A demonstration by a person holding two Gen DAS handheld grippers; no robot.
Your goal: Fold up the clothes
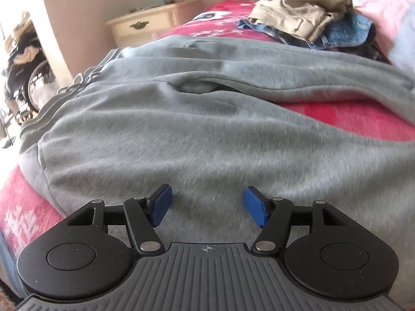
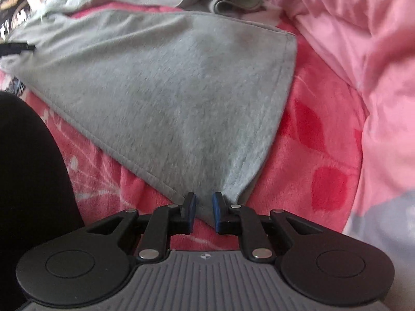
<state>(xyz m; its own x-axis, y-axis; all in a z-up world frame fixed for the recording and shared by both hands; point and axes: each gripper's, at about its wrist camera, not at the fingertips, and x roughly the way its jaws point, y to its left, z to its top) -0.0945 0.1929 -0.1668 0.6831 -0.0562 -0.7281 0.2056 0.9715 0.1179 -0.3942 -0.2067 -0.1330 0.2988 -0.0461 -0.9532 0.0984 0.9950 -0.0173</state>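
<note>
Grey sweatpants [image 1: 197, 134] lie spread on a red and pink blanket [image 1: 363, 121] on a bed. My left gripper [image 1: 207, 202] is open, its blue pads apart, hovering just over the near part of the grey fabric with nothing between them. In the right wrist view one grey trouser leg [image 2: 168, 90] stretches away from me, and my right gripper [image 2: 203, 207] is shut on the corner of its hem, which bunches between the blue pads.
A pile of other clothes, khaki [image 1: 298, 13] and denim [image 1: 345, 31], lies at the far side of the bed. A cream nightstand [image 1: 153, 20] stands by the wall. A pink quilt [image 2: 350, 39] lies right of the leg. A dark shape [image 2: 28, 168] is at the left.
</note>
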